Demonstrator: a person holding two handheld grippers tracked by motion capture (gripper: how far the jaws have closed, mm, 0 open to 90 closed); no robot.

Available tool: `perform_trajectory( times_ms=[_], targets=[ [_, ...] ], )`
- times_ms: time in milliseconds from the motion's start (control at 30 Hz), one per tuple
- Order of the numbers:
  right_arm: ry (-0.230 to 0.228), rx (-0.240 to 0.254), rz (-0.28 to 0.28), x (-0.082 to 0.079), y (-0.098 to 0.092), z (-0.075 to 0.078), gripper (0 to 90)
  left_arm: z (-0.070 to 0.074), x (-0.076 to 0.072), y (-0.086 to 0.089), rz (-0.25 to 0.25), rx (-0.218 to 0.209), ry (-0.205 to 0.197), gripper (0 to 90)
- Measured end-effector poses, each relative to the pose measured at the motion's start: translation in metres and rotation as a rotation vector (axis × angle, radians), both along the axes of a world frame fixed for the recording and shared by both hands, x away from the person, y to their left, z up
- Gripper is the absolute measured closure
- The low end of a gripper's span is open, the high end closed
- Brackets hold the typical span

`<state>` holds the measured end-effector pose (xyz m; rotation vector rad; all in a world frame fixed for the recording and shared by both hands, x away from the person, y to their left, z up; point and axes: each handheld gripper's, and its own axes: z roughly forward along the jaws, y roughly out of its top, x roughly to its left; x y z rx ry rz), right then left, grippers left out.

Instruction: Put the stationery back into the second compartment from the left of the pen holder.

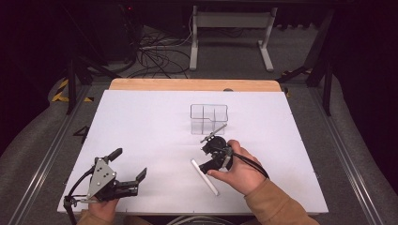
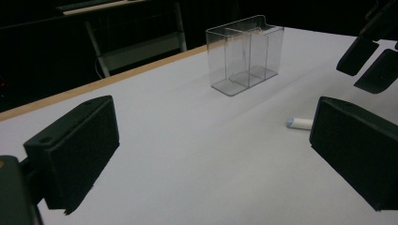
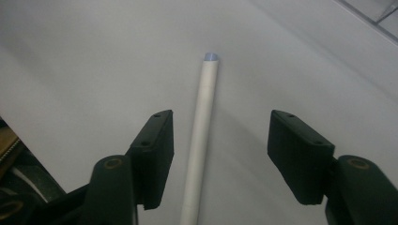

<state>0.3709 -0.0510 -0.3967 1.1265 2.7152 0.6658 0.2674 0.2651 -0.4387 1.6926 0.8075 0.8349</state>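
Observation:
A white tube (image 1: 204,176) with a pale blue end lies flat on the white table, near the front and right of centre. My right gripper (image 1: 205,165) points down over it, jaws open. In the right gripper view the tube (image 3: 202,140) runs between the two jaws of the right gripper (image 3: 220,117), closer to the left one, and neither pad touches it. My left gripper (image 1: 129,164) rests at the front left, open and empty. In the left gripper view, the left gripper (image 2: 211,117) faces the tube's end (image 2: 299,123) and the right gripper (image 2: 371,61).
A clear plastic box (image 1: 209,118) with inner dividers stands upright just behind the right gripper, also seen in the left gripper view (image 2: 245,54). A wooden strip (image 1: 187,85) edges the table's far side. Beyond it are a white table frame (image 1: 230,33) and floor cables.

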Motion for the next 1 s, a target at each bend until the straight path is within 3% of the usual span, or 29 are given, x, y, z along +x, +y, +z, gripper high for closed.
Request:
perform_trajectory(
  times_ms=[233,500,767,867,1000],
  targets=[
    [0.015,-0.046,0.001,0.005,0.01,-0.013,48.8,0.0,0.0,0.0,-0.001,0.001,0.0,2.6],
    [0.069,-0.09,-0.029,0.009,0.019,-0.023,51.8,0.0,0.0,0.0,-0.002,0.006,0.0,2.8],
    [0.103,-0.111,-0.05,0.012,0.026,-0.033,55.8,0.0,0.001,0.0,-0.004,0.005,0.002,2.8],
    [0.105,-0.071,-0.08,0.01,0.026,-0.036,59.6,0.0,0.001,-0.001,-0.004,0.006,0.001,2.8],
    [0.116,-0.088,-0.076,0.01,0.029,-0.039,63.3,-0.001,0.001,0.0,-0.005,0.002,0.005,2.8]
  ],
)
